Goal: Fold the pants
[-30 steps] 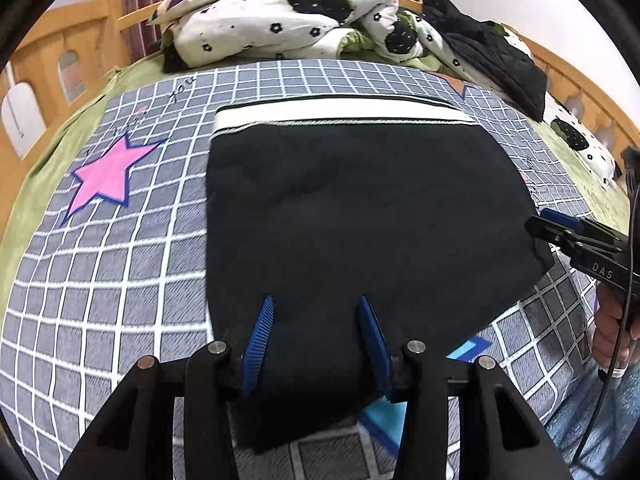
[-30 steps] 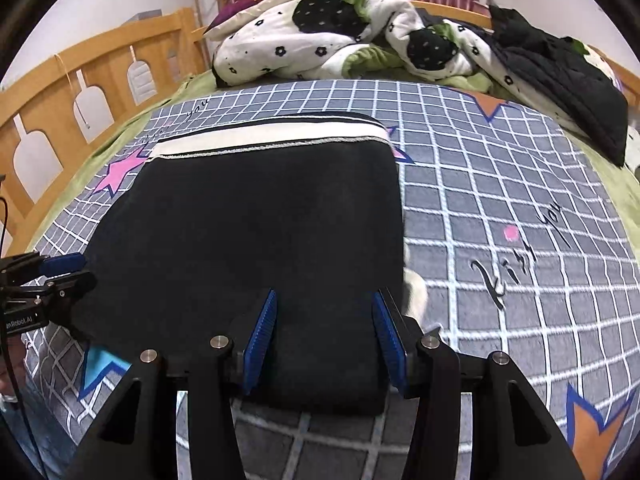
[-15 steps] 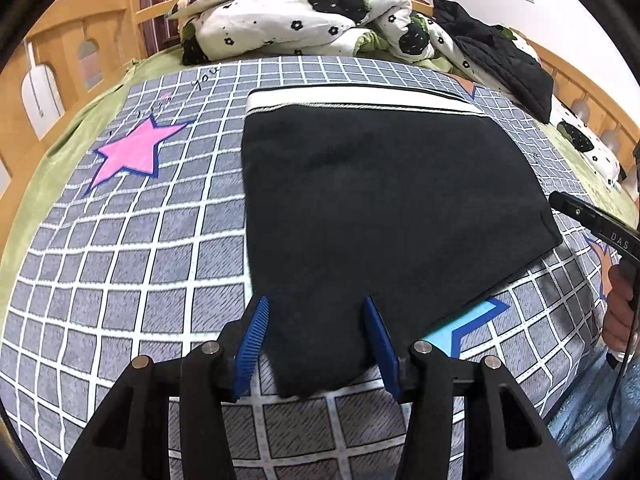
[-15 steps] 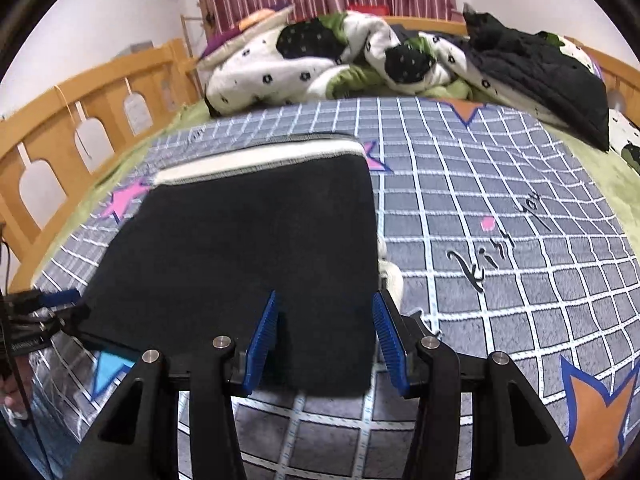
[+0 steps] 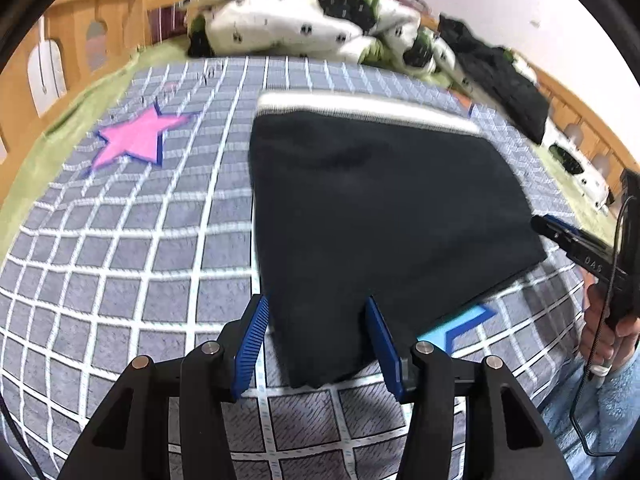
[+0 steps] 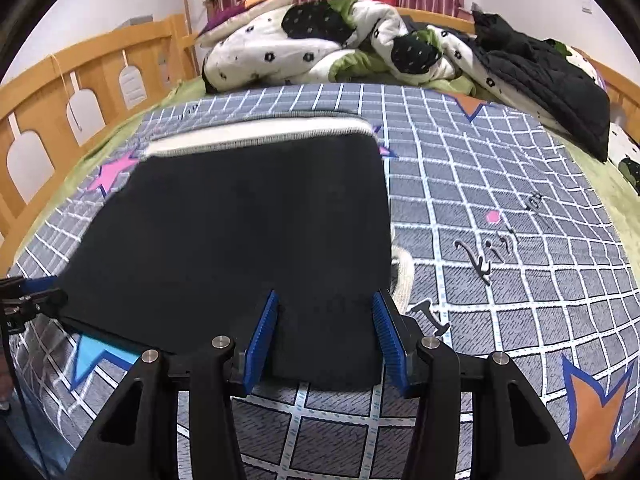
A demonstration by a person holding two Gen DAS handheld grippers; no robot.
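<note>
The black pants [image 5: 376, 208] lie folded flat on the grid-patterned bedspread, white waistband at the far edge. In the right wrist view the pants [image 6: 248, 232] fill the middle. My left gripper [image 5: 316, 340] is open, its blue pads on either side of the near left corner of the pants, holding nothing. My right gripper [image 6: 326, 332] is open over the near right corner, also empty. The right gripper also shows at the right of the left wrist view [image 5: 576, 240], and the left gripper at the left edge of the right wrist view [image 6: 28, 300].
A crumpled black-and-white floral duvet [image 6: 320, 44] and a black jacket [image 6: 548, 76] lie at the head of the bed. A wooden bed rail [image 6: 60, 92] runs along the left. A white cord [image 6: 404, 272] pokes out by the right edge of the pants.
Both grippers have pulled back toward the near edge of the bed and risen slightly; the pants stay flat where they lay. Both jaws stay open.
</note>
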